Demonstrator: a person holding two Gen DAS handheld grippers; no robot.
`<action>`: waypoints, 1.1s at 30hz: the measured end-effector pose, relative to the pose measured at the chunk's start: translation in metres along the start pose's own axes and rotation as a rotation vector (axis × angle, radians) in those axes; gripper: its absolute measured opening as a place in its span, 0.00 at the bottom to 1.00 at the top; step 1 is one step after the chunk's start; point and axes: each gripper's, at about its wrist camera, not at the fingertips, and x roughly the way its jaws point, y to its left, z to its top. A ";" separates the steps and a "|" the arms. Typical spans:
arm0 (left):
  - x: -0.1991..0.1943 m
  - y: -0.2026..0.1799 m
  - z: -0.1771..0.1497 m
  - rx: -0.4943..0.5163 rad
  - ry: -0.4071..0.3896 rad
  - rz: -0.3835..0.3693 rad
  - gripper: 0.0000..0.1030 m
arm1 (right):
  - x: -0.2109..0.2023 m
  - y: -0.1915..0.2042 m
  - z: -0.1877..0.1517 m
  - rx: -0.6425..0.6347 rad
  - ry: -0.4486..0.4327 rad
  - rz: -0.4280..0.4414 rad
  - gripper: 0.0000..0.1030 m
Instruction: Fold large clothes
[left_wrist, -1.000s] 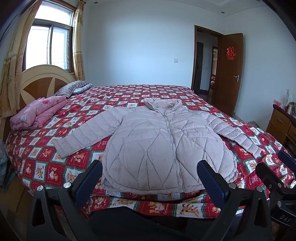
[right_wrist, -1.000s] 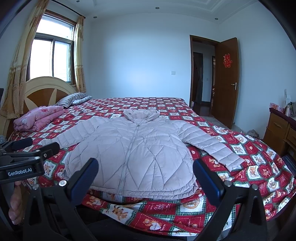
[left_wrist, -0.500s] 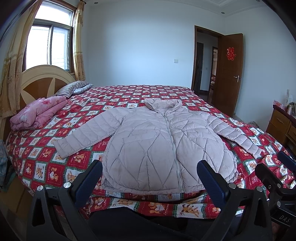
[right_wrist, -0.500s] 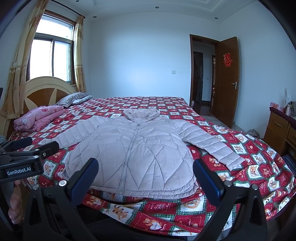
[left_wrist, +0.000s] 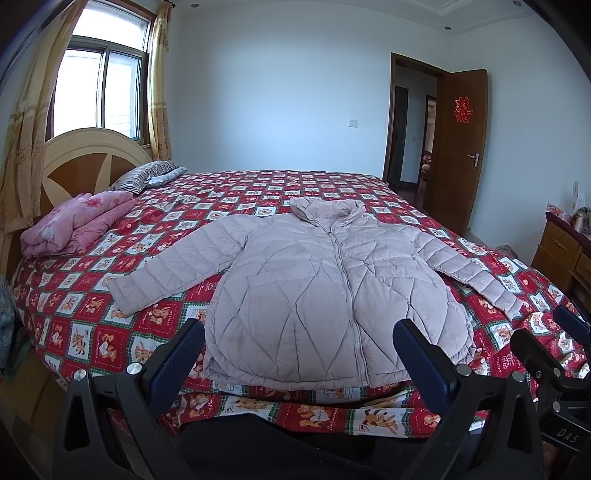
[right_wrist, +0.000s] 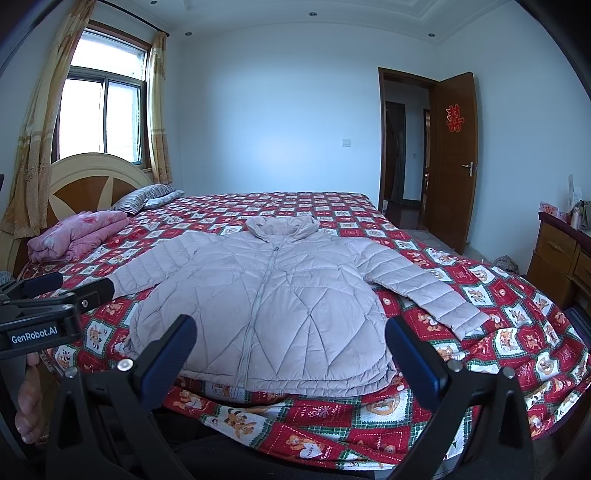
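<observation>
Lettering first: "GenRobot.AI" in white on side of left gripper (right_wrist: 55, 306), seen at left edge of right wrist view; "DAS" on black part of right gripper (left_wrist: 561, 343) at lower right of left wrist view, rest of that label cut off. Red paper character on open wooden door (left_wrist: 460, 147), too stylised to read.

Puffer jacket (left_wrist: 332, 291), pale lilac-grey, zipped, front up, flat on bed (left_wrist: 258, 192) near its foot edge, both sleeves spread out to the sides, collar toward far side. Red patchwork bedspread with bear prints under it; small print on squares illegible.

Left gripper fingers (left_wrist: 177, 354) spread wide, grasping nothing, short of jacket hem. Right gripper fingers (right_wrist: 410, 354) likewise parted and free, hem between them in view.

Pink folded quilt (left_wrist: 74, 225) and striped pillow (left_wrist: 142, 177) by headboard. Dresser (left_wrist: 565, 247) cut off at right edge; items on top too small to name.
</observation>
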 end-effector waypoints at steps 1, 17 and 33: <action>0.000 0.000 0.000 -0.001 0.000 0.000 0.99 | 0.000 0.000 0.000 0.000 0.000 0.000 1.00; 0.000 0.002 0.003 -0.009 0.005 -0.001 0.99 | 0.001 -0.003 0.001 0.009 0.006 0.007 1.00; 0.026 0.009 0.002 -0.022 0.070 -0.049 0.99 | 0.024 -0.016 -0.001 0.063 0.074 0.100 1.00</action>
